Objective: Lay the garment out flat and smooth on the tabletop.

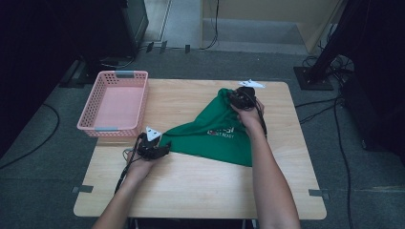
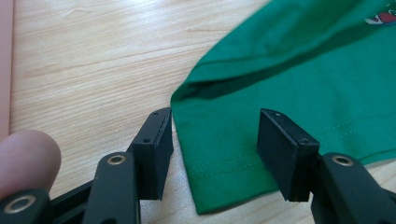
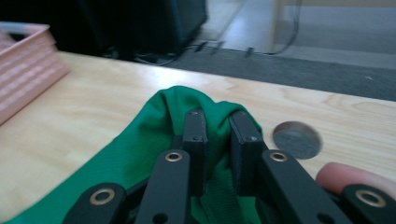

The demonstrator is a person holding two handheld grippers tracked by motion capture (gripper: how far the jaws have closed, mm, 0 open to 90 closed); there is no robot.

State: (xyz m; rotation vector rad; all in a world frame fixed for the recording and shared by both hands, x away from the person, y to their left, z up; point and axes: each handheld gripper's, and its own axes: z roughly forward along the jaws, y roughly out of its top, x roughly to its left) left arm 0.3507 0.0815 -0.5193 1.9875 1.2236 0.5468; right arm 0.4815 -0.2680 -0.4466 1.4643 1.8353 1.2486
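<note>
A green T-shirt (image 1: 215, 129) lies spread on the wooden table (image 1: 200, 186), pulled up into a peak at its far end. My right gripper (image 1: 241, 98) is shut on that bunched far end; in the right gripper view the green T-shirt (image 3: 159, 135) folds between the two black jaws of my right gripper (image 3: 217, 121). My left gripper (image 1: 165, 148) rests at the shirt's near-left corner. In the left gripper view my left gripper (image 2: 215, 140) stands open, the hemmed corner of the green T-shirt (image 2: 289, 84) lying flat between the jaws, which do not press on it.
A pink plastic basket (image 1: 138, 102) stands on the table's far left corner; the pink basket (image 3: 25, 65) also shows in the right gripper view. A round grey cable hole (image 3: 297, 139) sits in the tabletop beside the right gripper. Cables and dark stands lie on the floor around the table.
</note>
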